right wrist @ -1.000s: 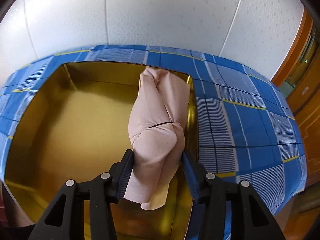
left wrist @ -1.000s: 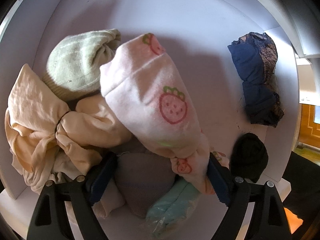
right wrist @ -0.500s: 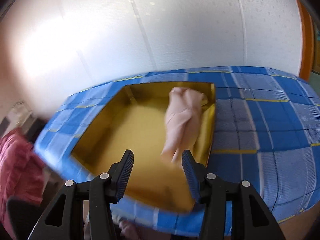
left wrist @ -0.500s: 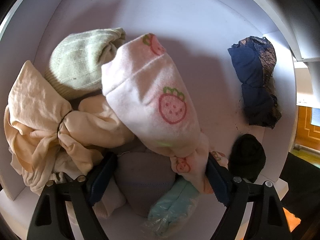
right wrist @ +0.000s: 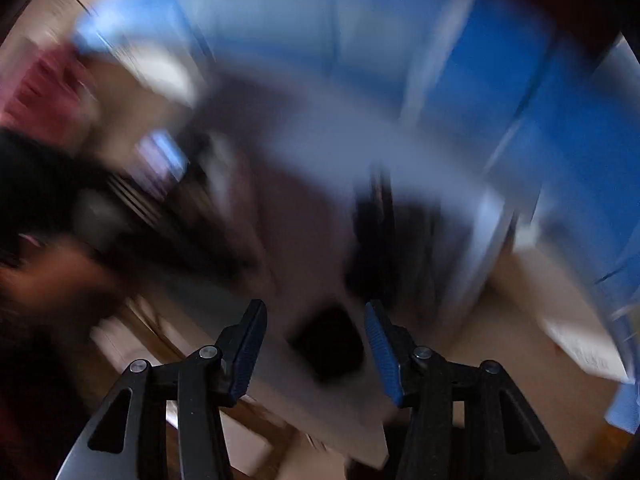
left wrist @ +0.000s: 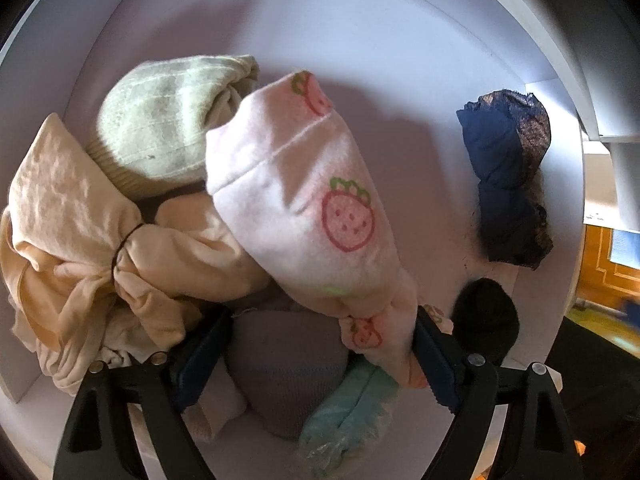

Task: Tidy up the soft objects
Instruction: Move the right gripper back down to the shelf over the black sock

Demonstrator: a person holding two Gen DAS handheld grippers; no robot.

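In the left wrist view a pile of soft bundles lies in a white bin (left wrist: 360, 40). On top is a pink strawberry-print bundle (left wrist: 312, 208); beside it lie a pale green striped one (left wrist: 168, 128) and a peach one tied with a black band (left wrist: 80, 240). My left gripper (left wrist: 322, 316) points down into the pile, its jaws wide and opening. A grey bundle (left wrist: 288, 368) and the strawberry bundle's knotted tail sit between them, not pinched. The right wrist view is heavily blurred. My right gripper (right wrist: 315, 308) is open with nothing between its fingers.
A mint item in clear plastic (left wrist: 352, 404) lies by the grey bundle. A navy lace piece (left wrist: 508, 176) and a black ball (left wrist: 484, 320) lie apart on the bin's right. Smeared blue checked fabric (right wrist: 500, 80) and red cloth (right wrist: 36, 88) fill the right view.
The right gripper let go of a pale pink bundle into a gold-lined box, then swung away fast; its view is now a blur. The left gripper and the pile stayed nearly still.
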